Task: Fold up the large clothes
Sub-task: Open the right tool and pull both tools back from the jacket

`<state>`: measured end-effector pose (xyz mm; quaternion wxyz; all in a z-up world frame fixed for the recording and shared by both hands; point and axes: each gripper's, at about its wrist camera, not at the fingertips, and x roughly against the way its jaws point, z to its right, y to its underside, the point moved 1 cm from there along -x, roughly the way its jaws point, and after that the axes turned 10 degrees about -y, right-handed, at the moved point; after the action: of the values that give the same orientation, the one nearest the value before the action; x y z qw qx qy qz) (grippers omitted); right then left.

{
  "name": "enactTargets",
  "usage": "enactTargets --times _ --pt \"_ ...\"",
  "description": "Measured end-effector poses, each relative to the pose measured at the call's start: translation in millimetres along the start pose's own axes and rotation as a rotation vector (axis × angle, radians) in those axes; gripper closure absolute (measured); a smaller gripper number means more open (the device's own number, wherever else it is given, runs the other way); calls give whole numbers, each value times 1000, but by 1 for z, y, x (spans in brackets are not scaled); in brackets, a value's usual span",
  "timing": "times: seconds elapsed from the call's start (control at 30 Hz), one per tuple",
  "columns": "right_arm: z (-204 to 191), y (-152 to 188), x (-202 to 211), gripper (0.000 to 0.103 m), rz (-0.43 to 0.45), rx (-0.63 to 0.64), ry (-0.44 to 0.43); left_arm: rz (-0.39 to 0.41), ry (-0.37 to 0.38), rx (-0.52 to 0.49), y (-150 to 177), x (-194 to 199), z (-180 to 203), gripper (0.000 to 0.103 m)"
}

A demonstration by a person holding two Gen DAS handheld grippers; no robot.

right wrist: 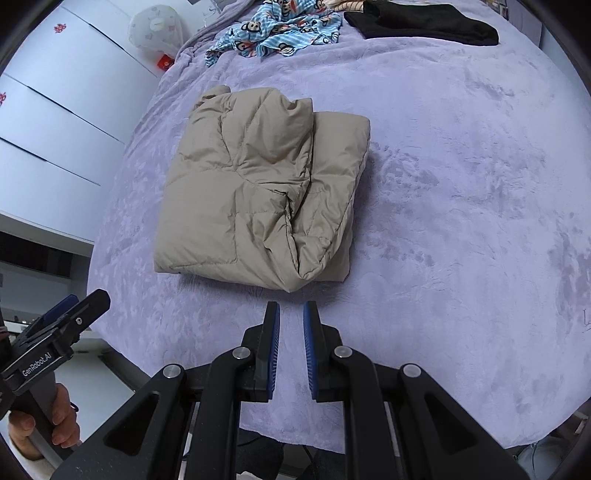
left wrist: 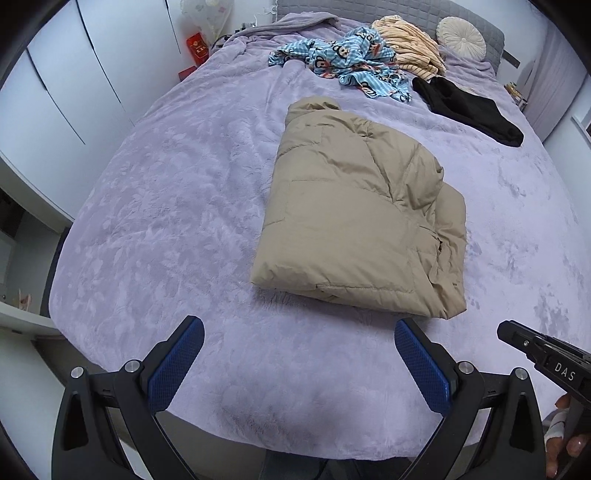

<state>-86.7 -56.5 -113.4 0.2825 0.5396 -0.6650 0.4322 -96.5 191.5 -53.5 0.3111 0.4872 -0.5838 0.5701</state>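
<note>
Both cameras look steeply down at the purple bed (left wrist: 184,192) from above its near edge, facing the far end where the round pillow (left wrist: 461,37) sits. The left view looks from left of the folded tan coat (left wrist: 354,221), the right view from closer, with the coat (right wrist: 258,192) straight ahead. Both show the coat, the blue monkey-print cloth (right wrist: 280,33) and the black cloth (right wrist: 424,22).
</note>
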Motion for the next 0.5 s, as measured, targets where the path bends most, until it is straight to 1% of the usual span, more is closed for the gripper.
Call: enactTargets --times 0.07,0.2,0.23,0.27,0.33,0.43,0.5 --pt "-5 1 5 88 13 4 9 20 -1 -2 -4 4 -4 0" --pt "-16 -6 14 88 66 2 21 79 -31 -26 -15 13 -16 0" --pt "-20 -10 14 82 80 -5 22 89 -27 -36 -19 14 -20 0" --pt "-24 -12 14 70 94 -16 22 92 -22 -50 -22 14 -25 0" --pt "-34 -16 11 55 124 -40 19 93 -14 -76 -30 14 -35 0" --pt "-52 -21 7 55 151 -49 22 89 0 -85 -40 12 -49 0" --pt "-62 -23 6 54 164 -45 38 90 1 -94 -46 10 -53 0"
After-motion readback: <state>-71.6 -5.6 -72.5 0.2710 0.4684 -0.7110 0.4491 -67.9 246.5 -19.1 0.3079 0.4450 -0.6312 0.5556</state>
